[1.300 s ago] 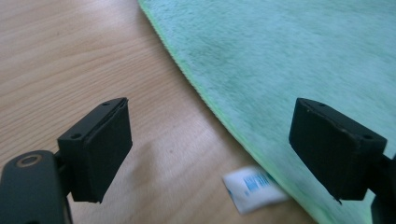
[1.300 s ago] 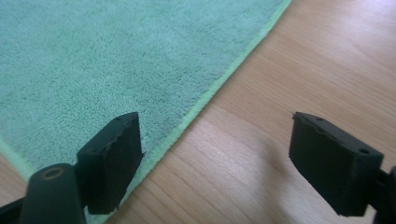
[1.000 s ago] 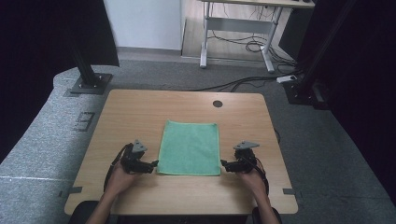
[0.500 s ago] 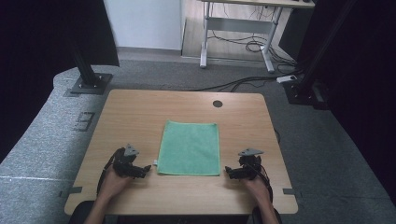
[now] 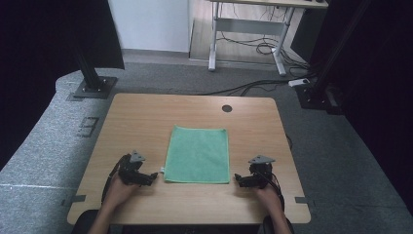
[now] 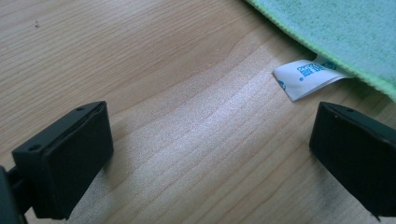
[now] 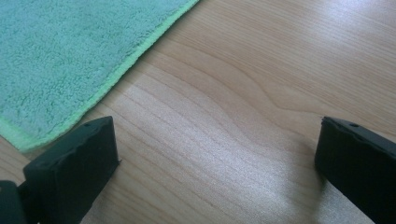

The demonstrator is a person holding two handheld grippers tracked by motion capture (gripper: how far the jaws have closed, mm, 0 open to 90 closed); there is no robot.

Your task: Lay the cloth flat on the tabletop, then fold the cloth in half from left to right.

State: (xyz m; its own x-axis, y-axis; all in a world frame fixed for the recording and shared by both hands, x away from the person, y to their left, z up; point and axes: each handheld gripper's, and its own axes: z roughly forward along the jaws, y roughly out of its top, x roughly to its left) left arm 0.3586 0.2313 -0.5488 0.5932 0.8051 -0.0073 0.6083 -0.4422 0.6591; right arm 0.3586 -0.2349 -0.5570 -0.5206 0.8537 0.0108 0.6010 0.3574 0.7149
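A green cloth [image 5: 197, 153] lies flat and spread on the wooden table [image 5: 146, 117]. My left gripper [image 5: 155, 177] rests on the table just left of the cloth's near left corner. Its jaws have just been opening and stand open with bare wood between them. In the left gripper view [image 6: 212, 140] the cloth's white label [image 6: 308, 77] and its edge [image 6: 345, 28] lie just ahead. My right gripper [image 5: 237, 179] sits by the near right corner. Its jaws too have just been opening and are open on nothing. The right gripper view [image 7: 217, 149] has the cloth's corner [image 7: 70, 51] at the left.
A round cable hole [image 5: 227, 108] sits near the table's far edge. Black stand bases stand on the grey floor at the left [image 5: 92, 87] and at the right [image 5: 316, 95]. A desk frame [image 5: 248, 29] with loose cables is farther back.
Both grippers have drawn a little away from the cloth's near corners, outward and toward the near edge. The cloth lies flat as before.
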